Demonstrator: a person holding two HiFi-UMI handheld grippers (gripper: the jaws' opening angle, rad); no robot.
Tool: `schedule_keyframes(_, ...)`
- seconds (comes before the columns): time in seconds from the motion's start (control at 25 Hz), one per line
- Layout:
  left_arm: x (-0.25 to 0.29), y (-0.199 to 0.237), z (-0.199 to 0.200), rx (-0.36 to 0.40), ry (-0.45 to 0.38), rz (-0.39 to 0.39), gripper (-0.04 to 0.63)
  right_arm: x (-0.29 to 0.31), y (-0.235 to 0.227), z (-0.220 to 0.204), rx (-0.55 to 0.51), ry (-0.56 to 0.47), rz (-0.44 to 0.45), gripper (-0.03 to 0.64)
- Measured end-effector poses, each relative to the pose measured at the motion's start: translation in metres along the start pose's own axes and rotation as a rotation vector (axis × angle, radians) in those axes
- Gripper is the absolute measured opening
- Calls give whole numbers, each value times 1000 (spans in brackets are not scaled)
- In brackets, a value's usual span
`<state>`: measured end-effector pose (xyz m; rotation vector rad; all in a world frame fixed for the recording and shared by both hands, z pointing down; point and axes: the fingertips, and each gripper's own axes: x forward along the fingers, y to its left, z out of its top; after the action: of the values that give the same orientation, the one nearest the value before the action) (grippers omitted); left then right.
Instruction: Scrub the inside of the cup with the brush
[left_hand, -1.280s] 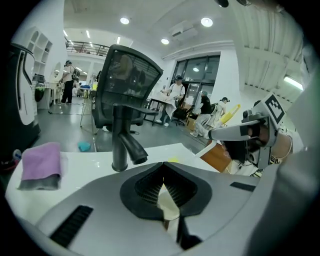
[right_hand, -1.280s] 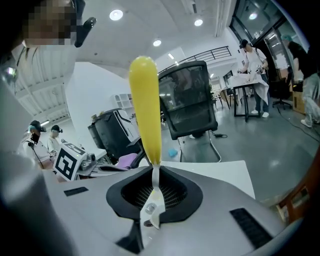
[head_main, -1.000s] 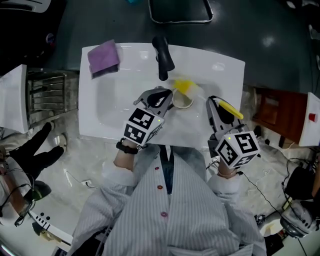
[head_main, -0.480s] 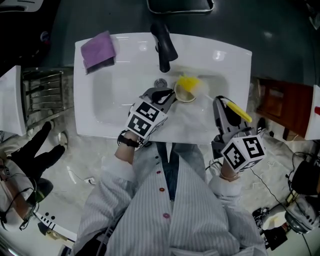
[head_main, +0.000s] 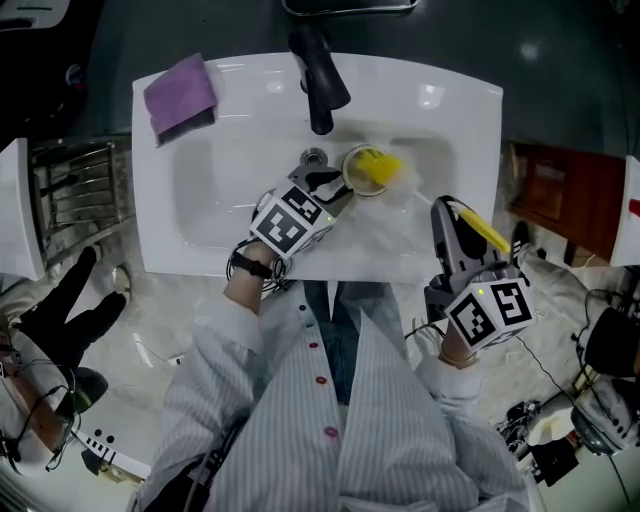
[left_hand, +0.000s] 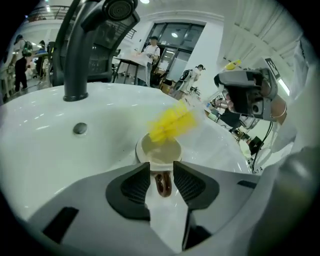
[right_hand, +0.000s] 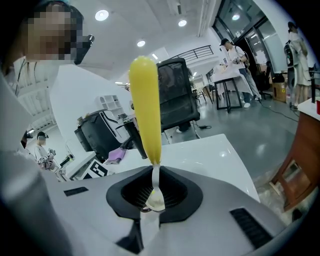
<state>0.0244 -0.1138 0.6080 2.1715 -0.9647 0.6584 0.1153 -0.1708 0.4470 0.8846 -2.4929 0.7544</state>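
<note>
Left claw: my left gripper (head_main: 330, 190) (left_hand: 161, 168) reaches down into the sink (head_main: 200, 210); its jaws have just been opening and now stand wide, gripping nothing
Between the left jaws: I see the brown loop handle (left_hand: 162, 184) of the cup (head_main: 362, 183) (left_hand: 159, 149), with a gap to each pad
Cup: upright on the basin floor, mouth up, just beside the drain (head_main: 314, 158) (left_hand: 80, 128) and near the black faucet (head_main: 318, 80) (left_hand: 80, 50)
Right claw: my right gripper (head_main: 448, 208) (right_hand: 155, 192) is at the sink's front right, jaws closed tight on the thin white stem of the brush (right_hand: 146, 110)
Brush: its yellow handle (head_main: 478, 228) sticks up out of the right jaws; its yellow bristle head (head_main: 378, 165) (left_hand: 170, 122) sits at the cup's mouth, blurred in the left gripper view
Cloth: a purple cloth (head_main: 180, 97) lies on the sink's back left corner, well apart from the cup
</note>
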Motion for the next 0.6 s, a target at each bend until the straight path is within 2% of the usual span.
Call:
schedule_keyframes(0.24, 15, -3, -29, 46, 143, -35, 149, 3, 0, -7, -6, 20, -3, 54)
schedule_keyframes(0.48, 24, -5, -36, 81, 192, -60, 149, 10, 2, -11, -29, 45, 3, 54)
schedule_keyframes(0.6, 25, -9, -36, 91, 202, -75, 113, 10, 1, -11, -36, 48, 5, 54)
